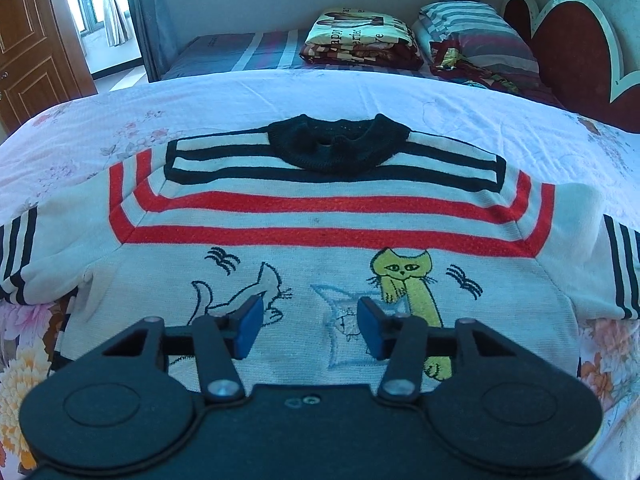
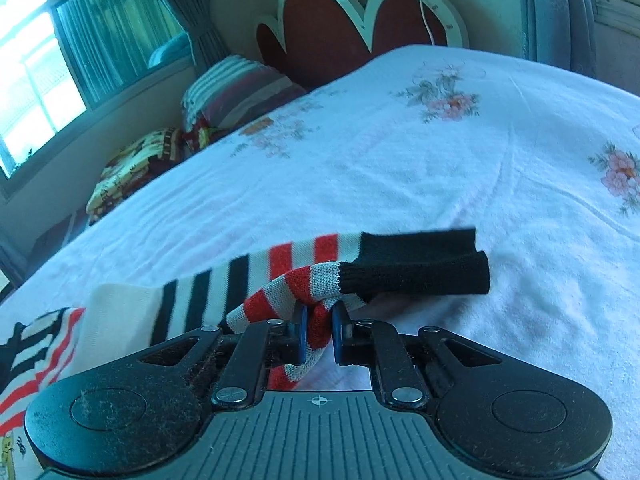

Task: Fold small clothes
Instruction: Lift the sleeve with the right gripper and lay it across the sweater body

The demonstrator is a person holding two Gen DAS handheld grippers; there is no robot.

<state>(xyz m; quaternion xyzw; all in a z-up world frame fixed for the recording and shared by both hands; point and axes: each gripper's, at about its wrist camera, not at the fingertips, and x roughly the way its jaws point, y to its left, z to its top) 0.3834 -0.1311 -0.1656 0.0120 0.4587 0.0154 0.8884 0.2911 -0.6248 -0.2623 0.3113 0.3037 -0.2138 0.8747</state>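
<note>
**Striped cat sweater spread on the bed, one sleeve pinched**

A small knitted sweater (image 1: 320, 216) is lying flat on a white bedspread (image 1: 280, 96) printed with pink flowers, its black ribbed collar (image 1: 336, 142) pointing toward the far side. Black stripes are running across the shoulders, red stripes below them, and the white chest is showing embroidered cats: a yellow one on the right, a white outlined one on the left, a pale blue one between. Both sleeves are stretching out to the sides, each banded in black.

The left gripper (image 1: 310, 326) is hovering above the near part of the chest, its blue pads (image 1: 250, 326) standing apart with nothing clamped between them.

The right gripper (image 2: 320, 332) is squeezing a bunched fold of the red-and-white striped sleeve (image 2: 304, 284), jaws nearly together on the fabric. The sleeve's black cuff (image 2: 416, 272) is sticking out to the right past the fingers, lifted off the bedspread.

A striped pillow (image 1: 480, 36) and a folded blanket (image 1: 360, 40) are lying on the far side, beside a red heart-shaped headboard (image 1: 576, 48).
</note>
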